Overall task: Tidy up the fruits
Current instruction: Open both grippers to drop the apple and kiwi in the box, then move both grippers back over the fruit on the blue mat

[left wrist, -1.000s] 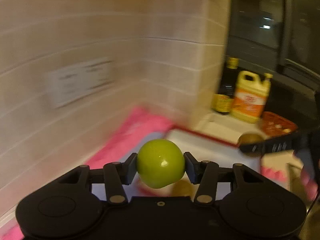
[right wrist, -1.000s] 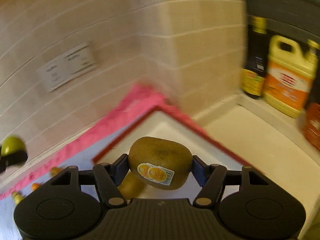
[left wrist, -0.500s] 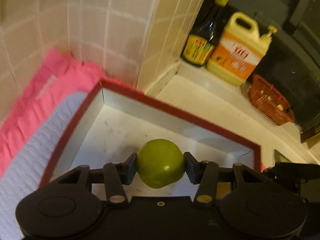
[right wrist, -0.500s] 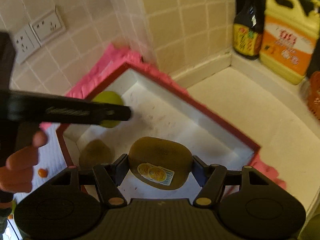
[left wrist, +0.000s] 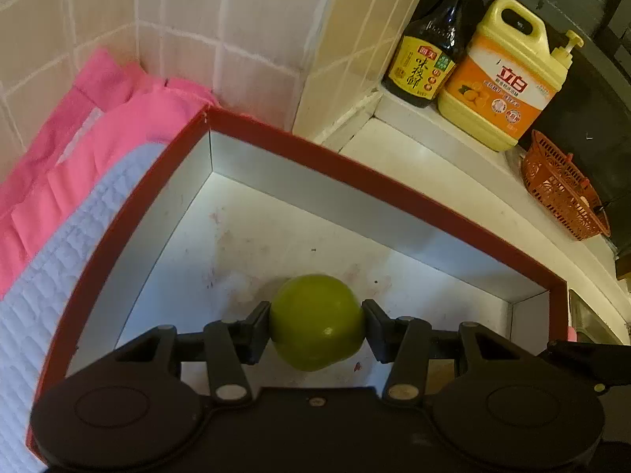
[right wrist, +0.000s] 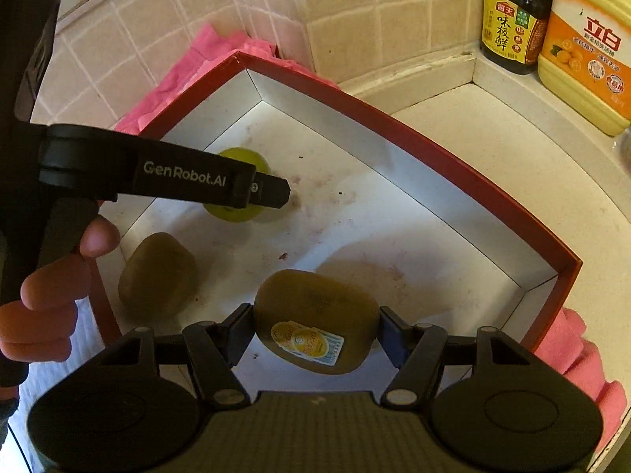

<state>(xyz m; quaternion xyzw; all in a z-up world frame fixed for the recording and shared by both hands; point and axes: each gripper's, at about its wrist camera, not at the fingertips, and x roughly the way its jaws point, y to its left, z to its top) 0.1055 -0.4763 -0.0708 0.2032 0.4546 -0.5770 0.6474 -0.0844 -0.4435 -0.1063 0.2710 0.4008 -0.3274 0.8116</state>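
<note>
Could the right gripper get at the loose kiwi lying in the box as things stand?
Probably not yet: the right gripper is shut on its own stickered kiwi. The loose kiwi lies uncovered in the red box; the left gripper sits beyond it.

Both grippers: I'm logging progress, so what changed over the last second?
Both grippers swung from facing the wall to down over the red box. The left gripper lowered its green fruit toward the floor; the right gripper brought its kiwi inside. Both grips unchanged; the loose kiwi hasn't moved.
</note>
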